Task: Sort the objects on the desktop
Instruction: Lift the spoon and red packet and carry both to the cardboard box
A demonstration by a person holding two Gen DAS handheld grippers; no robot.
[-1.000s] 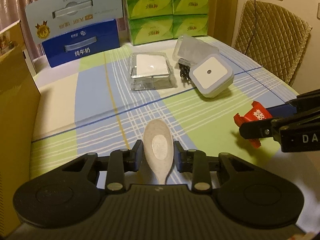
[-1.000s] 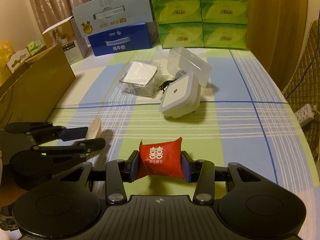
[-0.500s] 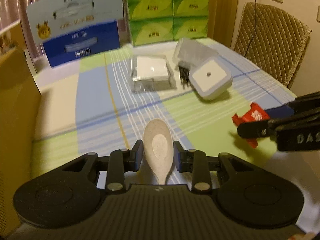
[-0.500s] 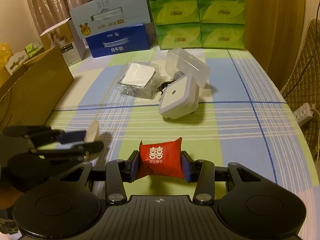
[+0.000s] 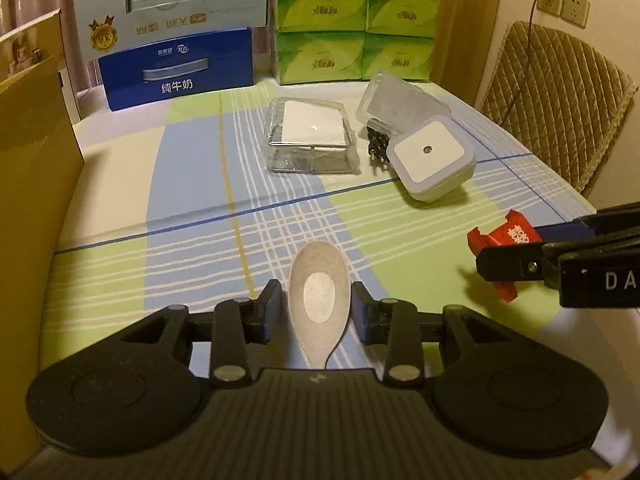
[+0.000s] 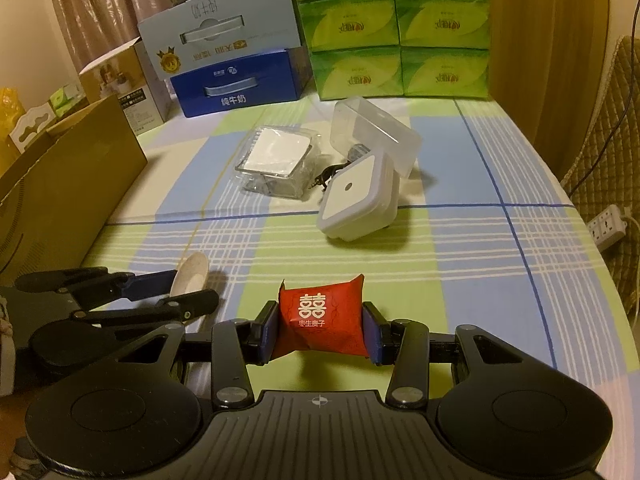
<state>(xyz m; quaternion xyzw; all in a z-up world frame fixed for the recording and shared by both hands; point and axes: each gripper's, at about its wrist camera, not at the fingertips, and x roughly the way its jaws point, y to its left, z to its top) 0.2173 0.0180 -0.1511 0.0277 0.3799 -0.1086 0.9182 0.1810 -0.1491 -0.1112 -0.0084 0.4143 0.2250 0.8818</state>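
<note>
A beige spoon [image 5: 318,300] lies bowl-forward between the fingers of my left gripper [image 5: 315,286], held just above the checked tablecloth [image 5: 192,184]. Its jaws are opening slightly, with the spoon still between them. In the right wrist view the left gripper [image 6: 192,288] shows at the lower left with the spoon [image 6: 192,272] tilted up in it. My right gripper [image 6: 320,312] is shut on a small red packet [image 6: 320,320] with white characters, pinched at both sides. From the left wrist view that packet [image 5: 508,236] and the right gripper [image 5: 516,248] are at the right edge.
A brown cardboard box [image 6: 72,184] stands along the left. Mid-table lie a clear case with a white pad [image 5: 312,136], a white square night light [image 5: 430,156] with its plug, and a clear lidded box [image 5: 400,100]. A blue milk carton [image 5: 176,76] and green tissue packs [image 5: 352,20] line the back.
The left gripper rolled slightly and its fingers stand a little wider around the spoon. The right gripper and red packet have not moved.
</note>
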